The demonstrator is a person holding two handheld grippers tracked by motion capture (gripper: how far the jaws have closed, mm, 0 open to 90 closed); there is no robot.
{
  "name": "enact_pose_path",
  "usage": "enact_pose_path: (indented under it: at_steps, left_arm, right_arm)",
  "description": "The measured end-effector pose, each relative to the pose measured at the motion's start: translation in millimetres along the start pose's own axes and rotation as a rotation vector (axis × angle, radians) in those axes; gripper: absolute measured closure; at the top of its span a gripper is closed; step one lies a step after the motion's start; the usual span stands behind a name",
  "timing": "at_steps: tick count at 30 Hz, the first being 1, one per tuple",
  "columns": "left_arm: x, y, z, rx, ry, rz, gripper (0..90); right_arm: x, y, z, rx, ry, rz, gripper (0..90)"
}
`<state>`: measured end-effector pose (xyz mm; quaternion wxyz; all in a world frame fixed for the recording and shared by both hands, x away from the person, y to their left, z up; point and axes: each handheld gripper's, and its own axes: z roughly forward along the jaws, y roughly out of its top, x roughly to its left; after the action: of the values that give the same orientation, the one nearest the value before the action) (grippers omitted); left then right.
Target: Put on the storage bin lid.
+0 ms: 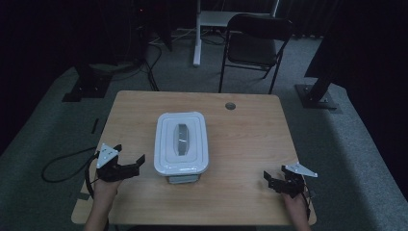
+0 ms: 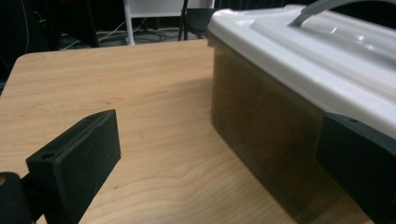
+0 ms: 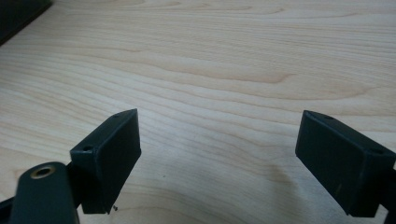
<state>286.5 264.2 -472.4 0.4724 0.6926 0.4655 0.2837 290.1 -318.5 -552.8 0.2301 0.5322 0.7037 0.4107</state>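
Table [image 1: 240, 144]: light wood, rounded corners, with a small round hole [image 1: 230, 106] near its far edge.
Box [image 1: 181, 142]: white, lid on, grey handle [image 1: 182, 139] lying flat along the lid; it stands a little left of the table's middle, and a grey latch, as far as the dim light lets me tell, sticks out at its near end.
Left gripper [image 1: 131, 166]: held near the table's left edge, just beside the box, jaws apart and pointing toward it.
Right gripper [image 1: 270, 181]: at the near right corner, well apart from the box, jaws apart.
Chair [image 1: 255, 45]: dark, folding, on the grey carpet beyond the table.
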Motion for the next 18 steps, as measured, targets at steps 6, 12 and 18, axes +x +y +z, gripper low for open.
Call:
enact_pose_path:
  at_steps: [6, 12, 18]
  left_arm:
    - [10.4, -15.0, -1.3, 0.033, 0.033, 0.020, 1.7]
    - [21.0, -30.2, -6.0, 0.057, 0.064, 0.014, 1.7]
    - [29.6, -42.0, -8.9, 0.087, 0.089, -0.005, 1.7]
  right_arm:
    - [0.0, -0.5, -1.0, -0.008, -0.030, 0.010, 13.3]
    - [2.0, -1.1, -1.5, -0.005, -0.055, 0.001, 13.3]
    - [2.9, -1.8, -2.0, 0.005, -0.076, 0.001, 13.3]
